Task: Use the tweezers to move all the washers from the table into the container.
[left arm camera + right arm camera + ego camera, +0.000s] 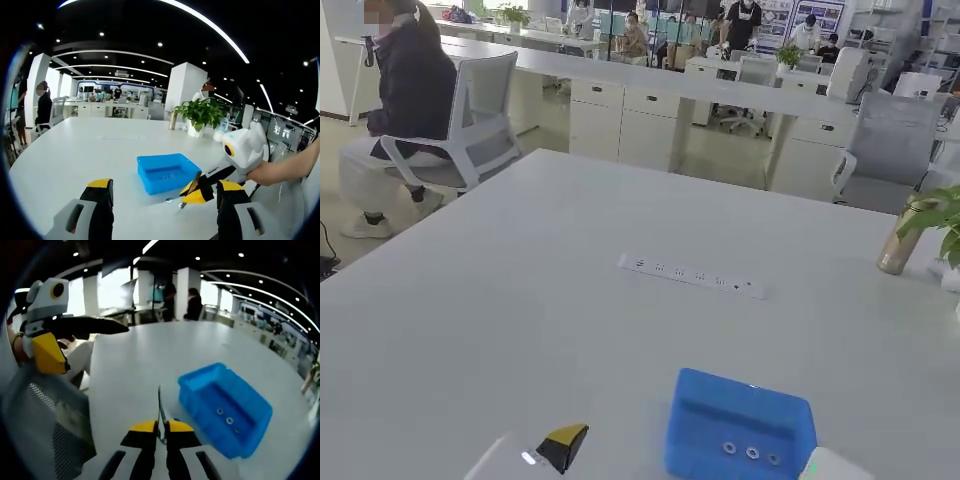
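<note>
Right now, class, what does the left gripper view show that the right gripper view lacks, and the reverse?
Left gripper view: a potted plant at the far edge of the table, and what looks like a loose washer lying just short of the blue container. Right gripper view: a grey mesh chair back beside the table. Both: the container with washers inside, the right claw shut on the tweezers, and the open left claw.

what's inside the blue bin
Three washers lie in a row on the floor of the bin; nothing else can be seen in it. In the right gripper view, the strip of floor just behind its near wall is hidden.
</note>
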Demonstrator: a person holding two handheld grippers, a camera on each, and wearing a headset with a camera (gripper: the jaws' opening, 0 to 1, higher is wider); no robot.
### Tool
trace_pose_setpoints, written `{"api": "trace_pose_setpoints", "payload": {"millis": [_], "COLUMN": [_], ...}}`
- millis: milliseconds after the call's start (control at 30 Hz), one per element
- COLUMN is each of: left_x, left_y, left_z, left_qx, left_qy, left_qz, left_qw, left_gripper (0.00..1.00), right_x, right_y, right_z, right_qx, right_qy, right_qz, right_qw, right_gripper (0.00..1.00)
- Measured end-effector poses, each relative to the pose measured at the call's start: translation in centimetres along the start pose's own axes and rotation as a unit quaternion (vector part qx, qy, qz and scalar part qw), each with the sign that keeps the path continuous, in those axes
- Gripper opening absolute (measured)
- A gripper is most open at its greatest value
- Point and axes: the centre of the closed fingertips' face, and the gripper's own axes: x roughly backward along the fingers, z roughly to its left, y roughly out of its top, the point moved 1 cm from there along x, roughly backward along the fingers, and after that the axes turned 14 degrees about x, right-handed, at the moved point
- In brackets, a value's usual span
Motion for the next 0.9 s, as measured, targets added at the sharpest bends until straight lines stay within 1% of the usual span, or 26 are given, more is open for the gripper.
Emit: {"api": "trace_pose_setpoints", "payload": {"millis": [67,100,200,233,267,300,367,467,500,567,600,633,700,733,767,833,900], "left_x": [0.0,0.0,0.0,0.0,0.0,0.0,0.0,0.0,0.0,0.0,0.0,0.0,0.0,0.0,0.0,0.0,0.0], "left_y": [-0.1,-0.1,-0.1,-0.1,-0.1,0.0,0.0,-0.1,-0.1,-0.1,-0.1,-0.1,-0.2,-0.2,-0.2,-0.2,-0.2], "left_z": [0.0,-0.1,-0.1,-0.1,0.0,0.0,0.0,0.0,0.0,0.0,0.0,0.0,-0.1,0.0,0.0,0.0,0.0], "left_qx": [-0.002,-0.002,-0.003,-0.003,-0.003,-0.003,-0.002,-0.002,-0.002,-0.003,-0.003,-0.004,-0.004,-0.005,-0.005,-0.005,-0.005], "left_qy": [0.0,-0.001,-0.001,-0.001,-0.001,0.0,0.0,0.001,0.0,-0.001,-0.001,-0.001,-0.002,-0.001,-0.001,-0.001,-0.001], "left_qz": [0.002,0.002,0.002,0.002,0.002,0.001,0.001,0.001,0.001,0.002,0.002,0.002,0.003,0.004,0.004,0.003,0.004], "left_qw": [1.0,1.0,1.0,1.0,1.0,1.0,1.0,1.0,1.0,1.0,1.0,1.0,1.0,1.0,1.0,1.0,1.0], "left_gripper": [0.87,0.87,0.86,0.86,0.86,0.86,0.86,0.86,0.86,0.86,0.86,0.86,0.86,0.86,0.86,0.86,0.86], "right_x": [0.1,0.0,0.0,0.1,0.1,0.2,0.6,1.6,1.9,2.4,2.6,2.8,3.2,3.4,3.4,3.4,3.0], "right_y": [0.0,-0.1,0.0,0.0,-0.1,0.0,0.3,1.2,1.6,2.5,3.2,3.5,4.4,4.9,5.3,5.9,6.0], "right_z": [-0.1,-0.3,-0.3,-0.5,-0.6,-0.5,-1.0,-1.6,-2.1,-2.6,-3.1,-3.5,-4.5,-5.3,-5.8,-7.2,-8.4], "right_qx": [-0.005,-0.007,-0.015,-0.029,-0.034,-0.053,-0.066,-0.057,-0.054,-0.061,-0.073,-0.076,-0.09,-0.101,-0.117,-0.135,-0.15], "right_qy": [-0.001,-0.002,-0.003,-0.003,-0.002,0.008,0.005,0.001,-0.001,0.002,0.002,0.003,-0.003,-0.008,-0.012,-0.016,-0.024], "right_qz": [-0.003,-0.001,0.0,-0.001,-0.002,-0.006,-0.017,-0.024,-0.03,-0.045,-0.059,-0.065,-0.076,-0.086,-0.098,-0.111,-0.111], "right_qw": [1.0,1.0,0.9999,0.9996,0.9994,0.9986,0.9977,0.9981,0.9981,0.9972,0.9955,0.995,0.993,0.9911,0.9882,0.9845,0.9822], "right_gripper": [0.02,0.02,0.02,0.02,0.02,0.02,0.02,0.02,0.02,0.03,0.03,0.03,0.03,0.03,0.03,0.03,0.03]}}
